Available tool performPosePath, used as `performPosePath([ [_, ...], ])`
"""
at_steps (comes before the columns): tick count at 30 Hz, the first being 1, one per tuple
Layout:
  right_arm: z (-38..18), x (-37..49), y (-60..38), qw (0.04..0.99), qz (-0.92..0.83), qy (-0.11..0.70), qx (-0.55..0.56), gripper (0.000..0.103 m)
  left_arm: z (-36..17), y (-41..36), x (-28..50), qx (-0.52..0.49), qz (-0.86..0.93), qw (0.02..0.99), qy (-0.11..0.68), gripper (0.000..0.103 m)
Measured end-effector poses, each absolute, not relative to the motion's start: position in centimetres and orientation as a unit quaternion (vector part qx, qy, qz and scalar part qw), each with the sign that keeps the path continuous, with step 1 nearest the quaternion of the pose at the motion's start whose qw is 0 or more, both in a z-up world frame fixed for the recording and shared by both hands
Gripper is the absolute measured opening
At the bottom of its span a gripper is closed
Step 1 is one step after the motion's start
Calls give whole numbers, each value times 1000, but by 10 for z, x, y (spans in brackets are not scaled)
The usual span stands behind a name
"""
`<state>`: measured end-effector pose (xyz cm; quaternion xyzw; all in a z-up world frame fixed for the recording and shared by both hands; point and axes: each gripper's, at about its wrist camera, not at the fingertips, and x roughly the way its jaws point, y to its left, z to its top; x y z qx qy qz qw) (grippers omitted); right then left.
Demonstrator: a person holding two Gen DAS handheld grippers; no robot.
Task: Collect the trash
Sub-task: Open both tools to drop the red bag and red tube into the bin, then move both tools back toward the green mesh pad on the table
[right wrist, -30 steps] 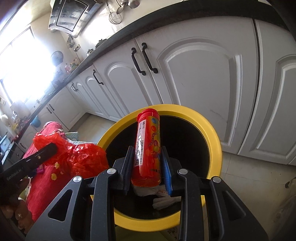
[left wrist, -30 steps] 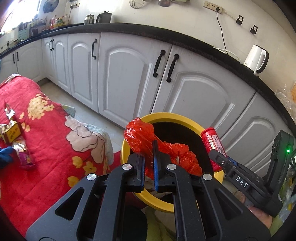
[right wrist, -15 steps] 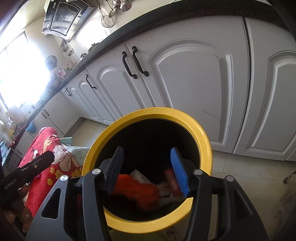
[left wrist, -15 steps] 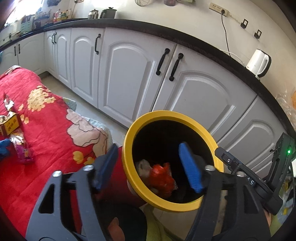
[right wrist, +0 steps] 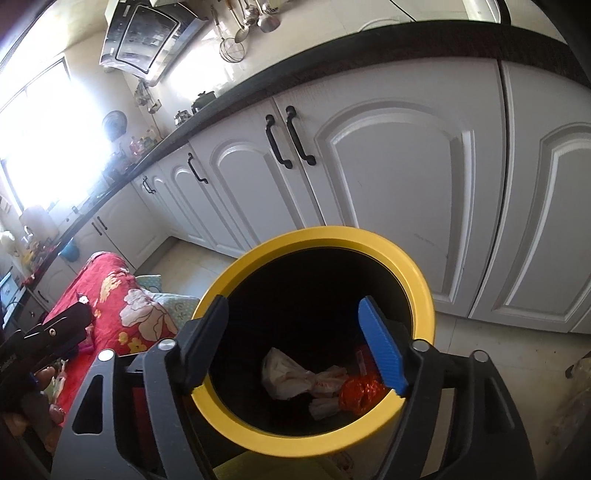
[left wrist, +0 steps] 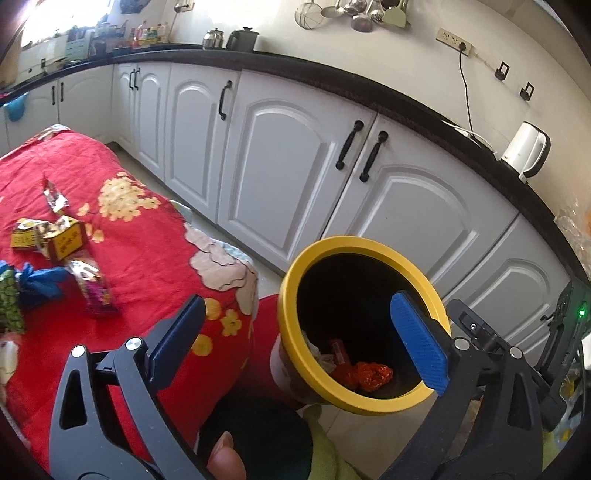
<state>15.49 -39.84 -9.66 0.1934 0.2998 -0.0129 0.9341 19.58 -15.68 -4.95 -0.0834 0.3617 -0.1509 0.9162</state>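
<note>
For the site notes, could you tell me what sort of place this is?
A home kitchen, most likely: white cabinets run under a dark countertop, an electric kettle stands on it, and ladles and strainers hang on the wall.

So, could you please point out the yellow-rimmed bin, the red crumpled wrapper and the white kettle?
yellow-rimmed bin (right wrist: pixel 413 273): right wrist view, far rim.
red crumpled wrapper (left wrist: pixel 371 374): left wrist view, its middle.
white kettle (left wrist: pixel 522 147): left wrist view, body.

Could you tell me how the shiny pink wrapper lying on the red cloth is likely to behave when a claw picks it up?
The pink wrapper looks flat, crinkled and foil-like, so probably very light and floppy. Its glossy surface may slip between pads. Lying flush on the soft red cloth, it may be hard to pinch alone.
</note>
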Motion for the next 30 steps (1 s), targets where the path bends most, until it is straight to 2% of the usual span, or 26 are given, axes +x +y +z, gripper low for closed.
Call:
performPosePath([
  [30, -55, 140, -327, 949, 63, 273, 142, 81, -11, -80, 157, -113, -98, 940, 308, 92],
])
